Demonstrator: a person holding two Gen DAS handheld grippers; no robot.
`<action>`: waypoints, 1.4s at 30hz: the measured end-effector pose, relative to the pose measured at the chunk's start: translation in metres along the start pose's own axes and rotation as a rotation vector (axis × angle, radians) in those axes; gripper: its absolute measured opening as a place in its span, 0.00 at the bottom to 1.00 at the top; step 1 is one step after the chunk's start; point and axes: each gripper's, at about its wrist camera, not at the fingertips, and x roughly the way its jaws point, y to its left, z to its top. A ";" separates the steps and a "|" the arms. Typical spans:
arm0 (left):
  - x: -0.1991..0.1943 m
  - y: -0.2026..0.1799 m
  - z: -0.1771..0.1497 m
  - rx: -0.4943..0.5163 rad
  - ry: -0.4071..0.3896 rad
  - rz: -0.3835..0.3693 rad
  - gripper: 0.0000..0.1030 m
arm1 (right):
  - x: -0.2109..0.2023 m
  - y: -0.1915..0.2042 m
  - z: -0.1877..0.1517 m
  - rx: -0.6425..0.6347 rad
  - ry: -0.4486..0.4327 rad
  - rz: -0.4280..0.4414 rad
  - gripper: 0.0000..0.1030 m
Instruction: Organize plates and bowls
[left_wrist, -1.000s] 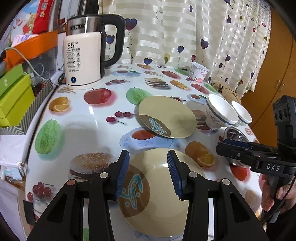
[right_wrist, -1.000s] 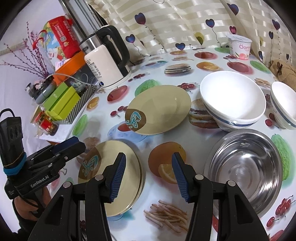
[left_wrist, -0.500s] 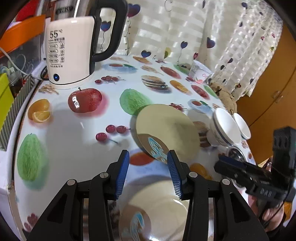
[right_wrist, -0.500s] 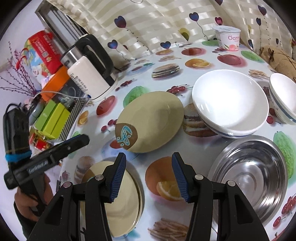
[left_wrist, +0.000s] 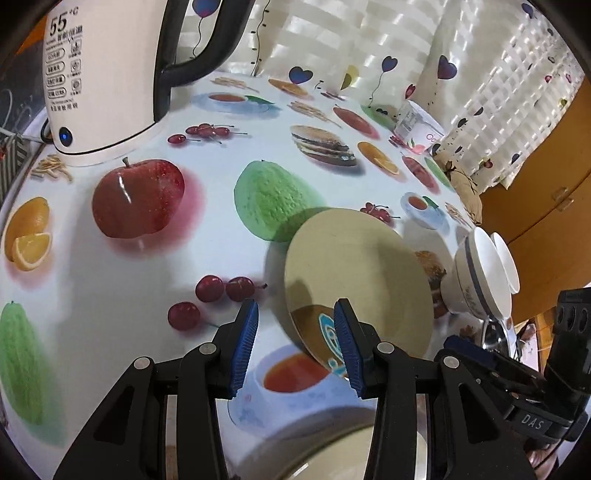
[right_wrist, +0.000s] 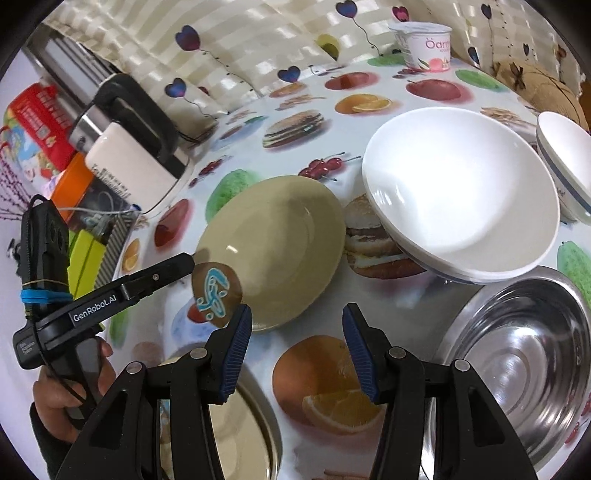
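Note:
A tan plate (left_wrist: 362, 280) with a brown and blue motif lies on the fruit-print tablecloth; it also shows in the right wrist view (right_wrist: 273, 247). My left gripper (left_wrist: 295, 347) is open, its jaws at the plate's near rim, and appears from the side in the right wrist view (right_wrist: 184, 262). A stack of tan plates (left_wrist: 332, 454) lies under both grippers, also in the right wrist view (right_wrist: 236, 417). My right gripper (right_wrist: 297, 352) is open and empty above the table. A large white bowl (right_wrist: 458, 192), a smaller white bowl (right_wrist: 565, 158) and a steel bowl (right_wrist: 517, 362) sit to the right.
A white electric kettle (left_wrist: 99, 74) stands at the back left. A yogurt cup (right_wrist: 424, 44) and a brown pouch (right_wrist: 535, 85) sit at the far edge by the curtain. Green boxes (right_wrist: 86, 254) and an orange box line the left edge.
My left gripper has moved forward off the plate stack to the single tan plate's near rim. My right gripper has drifted forward a little. Both stay open.

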 end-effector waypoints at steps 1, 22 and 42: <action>0.002 0.001 0.002 -0.001 0.001 -0.004 0.42 | 0.002 -0.001 0.001 0.009 0.003 -0.004 0.50; 0.027 -0.006 0.008 0.039 0.041 -0.064 0.29 | 0.011 0.002 0.008 0.014 0.000 -0.069 0.50; 0.007 0.027 -0.004 -0.020 0.039 -0.062 0.21 | 0.003 0.010 0.005 -0.029 -0.003 -0.038 0.50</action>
